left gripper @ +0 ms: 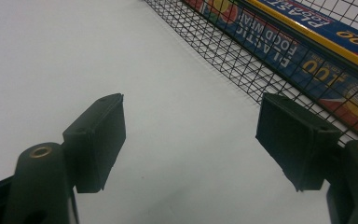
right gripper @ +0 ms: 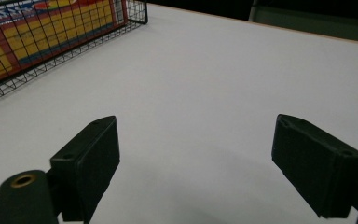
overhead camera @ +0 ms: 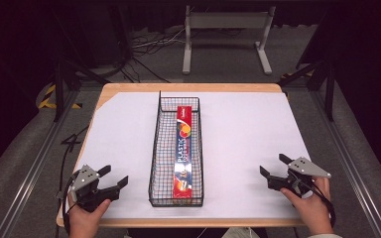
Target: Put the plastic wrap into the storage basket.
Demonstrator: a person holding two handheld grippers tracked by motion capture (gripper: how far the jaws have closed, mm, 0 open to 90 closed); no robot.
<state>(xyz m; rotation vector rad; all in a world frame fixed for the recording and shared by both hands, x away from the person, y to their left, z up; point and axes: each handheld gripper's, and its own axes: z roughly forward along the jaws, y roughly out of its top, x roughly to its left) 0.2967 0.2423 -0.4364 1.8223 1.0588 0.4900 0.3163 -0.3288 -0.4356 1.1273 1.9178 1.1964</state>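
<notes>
Starting at the left edge of the high view, the left gripper [overhead camera: 113,178] sits at the near-left corner of the table [overhead camera: 248,124], held from below by the person's left hand [overhead camera: 85,218], its grey three-cornered plate on top and its two black jaws spread apart, with only white tabletop between them. Seen in the left gripper view, the left gripper [left gripper: 191,140] has its jaws well apart over bare white surface, one of them lying close by the mesh wall of the wire basket [left gripper: 242,65], though whether it touches the mesh cannot be told. Moving to the middle, the wire basket [overhead camera: 157,148] is a long, narrow black mesh tray lying lengthwise away from the person on the white table cover. Inside it lies the plastic wrap box [overhead camera: 186,153], a long red and blue carton set flat along the basket's right wall, its printed face up, reaching from close to the near end wall most of the way toward the far end. The plastic wrap box [left gripper: 284,51] shows through the mesh in the left gripper view, its lettering upside down there. Farther right, the right gripper [overhead camera: 274,166] rests at the near-right of the table, held by the right hand [overhead camera: 311,208], well apart from the basket, jaws likewise spread and gripping nothing. From the right gripper view, the right gripper [right gripper: 196,154] has open white table between its jaws, and the basket corner sits at the upper left.
</notes>
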